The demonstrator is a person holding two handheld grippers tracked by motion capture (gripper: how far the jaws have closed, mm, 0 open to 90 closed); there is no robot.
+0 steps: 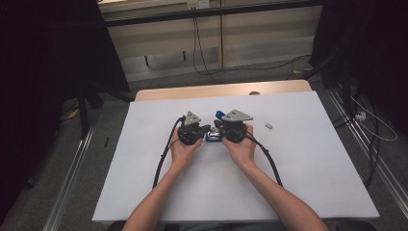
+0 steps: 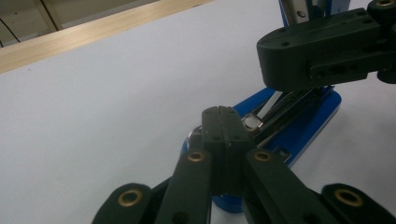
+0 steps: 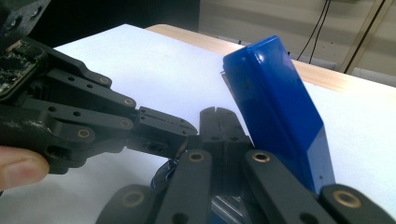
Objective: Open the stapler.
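Observation:
A blue stapler [image 1: 213,137] lies hinged open on the white table between my two grippers. Its blue top cover [image 3: 275,107] stands tilted up, and the metal staple channel [image 2: 280,105] rests on the blue base [image 2: 306,123]. My left gripper [image 2: 220,112] is shut with nothing between its jaws, its tip right at the near end of the channel. My right gripper [image 3: 215,112] is also shut and empty, close beside the raised cover. In the high view the left gripper [image 1: 207,129] and right gripper [image 1: 217,129] face each other over the stapler.
A small pale grey piece [image 1: 269,126] lies on the white table top [image 1: 308,159] to the right of my right hand. A wooden strip [image 1: 211,90] runs along the far edge. Cables trail back from both grippers.

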